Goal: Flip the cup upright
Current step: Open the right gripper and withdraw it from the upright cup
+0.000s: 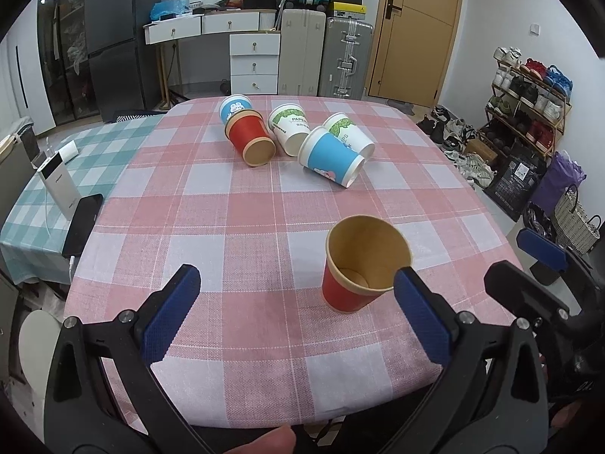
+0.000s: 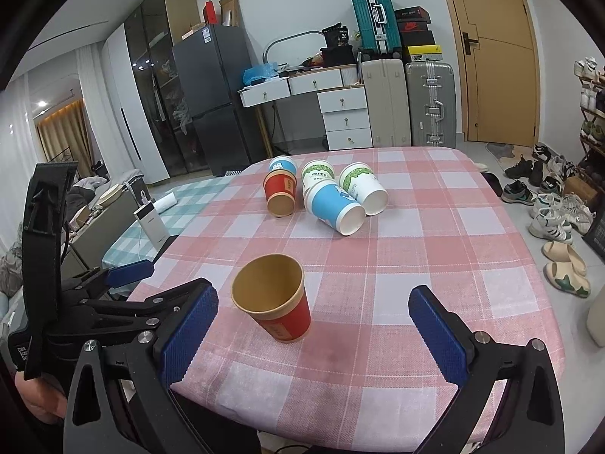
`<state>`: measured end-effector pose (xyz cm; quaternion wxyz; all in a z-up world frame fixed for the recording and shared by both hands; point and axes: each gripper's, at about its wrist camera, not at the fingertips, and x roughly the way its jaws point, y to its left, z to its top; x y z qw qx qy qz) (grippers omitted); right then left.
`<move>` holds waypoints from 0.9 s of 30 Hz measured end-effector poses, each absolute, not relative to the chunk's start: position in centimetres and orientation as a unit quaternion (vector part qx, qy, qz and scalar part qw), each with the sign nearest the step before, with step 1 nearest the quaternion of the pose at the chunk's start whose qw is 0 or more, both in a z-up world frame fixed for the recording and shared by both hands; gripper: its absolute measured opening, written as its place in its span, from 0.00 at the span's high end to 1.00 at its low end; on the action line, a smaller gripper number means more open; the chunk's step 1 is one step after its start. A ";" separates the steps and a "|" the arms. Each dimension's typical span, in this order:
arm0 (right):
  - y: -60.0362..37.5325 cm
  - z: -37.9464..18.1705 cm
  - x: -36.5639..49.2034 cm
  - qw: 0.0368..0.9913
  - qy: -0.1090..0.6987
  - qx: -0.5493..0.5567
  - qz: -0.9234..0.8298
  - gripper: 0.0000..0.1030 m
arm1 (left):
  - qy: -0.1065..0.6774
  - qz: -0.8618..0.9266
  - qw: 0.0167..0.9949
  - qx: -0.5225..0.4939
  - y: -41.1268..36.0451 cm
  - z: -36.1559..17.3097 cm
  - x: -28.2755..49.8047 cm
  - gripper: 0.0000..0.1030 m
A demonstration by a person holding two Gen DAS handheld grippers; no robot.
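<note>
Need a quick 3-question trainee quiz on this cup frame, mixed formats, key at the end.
1. True or false: the near red paper cup with the tan inside stands upright, mouth up, on the pink checked tablecloth.
2. How many paper cups lie on their sides at the far end of the table? A) three B) five C) seven
3. Fill in: the left gripper and the right gripper are both ____, holding nothing.

Key: 1 true; 2 B, among them the far red paper cup and the blue paper cup with the white rim; 3 open.
</note>
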<state>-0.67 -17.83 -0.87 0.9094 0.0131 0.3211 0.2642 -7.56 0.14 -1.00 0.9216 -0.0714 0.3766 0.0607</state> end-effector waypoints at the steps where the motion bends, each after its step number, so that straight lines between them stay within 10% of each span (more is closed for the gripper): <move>1: -17.9 -1.0 -0.6 0.909 0.323 0.014 0.264 0.00 | 0.377 0.061 0.921 -0.072 0.1 -1.1 -7.6 0.01; 27: -17.7 -0.5 -0.4 0.906 0.320 0.024 0.275 0.00 | 0.384 0.056 0.919 -0.075 0.4 -1.2 -7.8 0.01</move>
